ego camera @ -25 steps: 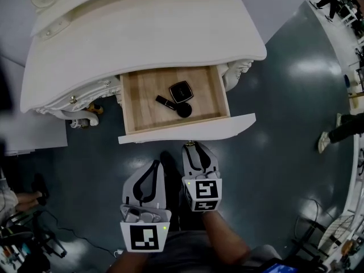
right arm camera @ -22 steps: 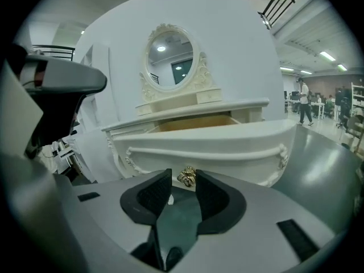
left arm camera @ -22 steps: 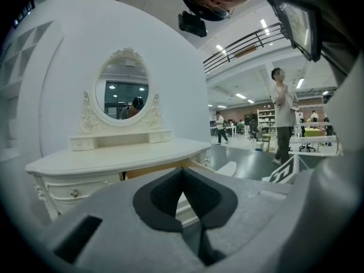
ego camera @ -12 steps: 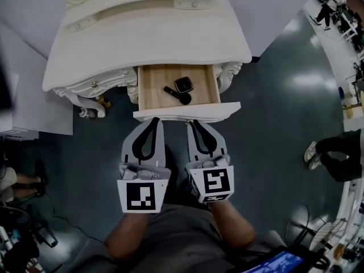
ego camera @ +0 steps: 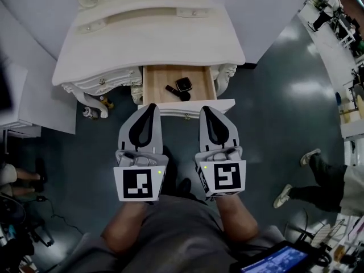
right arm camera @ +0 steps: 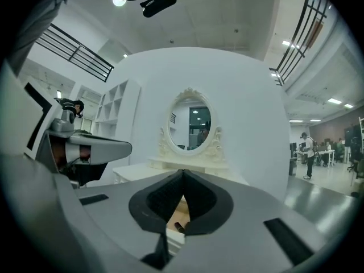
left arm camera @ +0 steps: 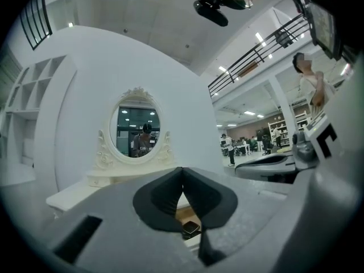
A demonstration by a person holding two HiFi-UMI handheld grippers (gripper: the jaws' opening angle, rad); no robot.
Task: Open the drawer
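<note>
The wooden drawer (ego camera: 156, 83) of the white dressing table (ego camera: 148, 38) stands pulled out, its white front (ego camera: 190, 109) toward me. Inside lie a black square compact (ego camera: 183, 85) and a dark lipstick tube (ego camera: 171, 90) beside a round black cap. My left gripper (ego camera: 149, 107) and right gripper (ego camera: 205, 110) hover side by side above the drawer front, both shut and holding nothing. In the left gripper view the left gripper (left arm camera: 182, 169) has its pads meeting at the tips, and the compact (left arm camera: 190, 228) shows below them. The right gripper (right arm camera: 182, 173) looks the same in the right gripper view.
An oval mirror (left arm camera: 136, 131) stands at the back of the table against a white wall. Dark glossy floor (ego camera: 273, 124) surrounds the table. A person's legs (ego camera: 318, 181) are at the right, another's feet at the left edge (ego camera: 17, 178). A white panel (ego camera: 23, 110) lies left.
Both grippers rose away from the drawer front and now sit level, high above it. The right gripper's jaws closed. The drawer looks smaller as the view pulled back.
</note>
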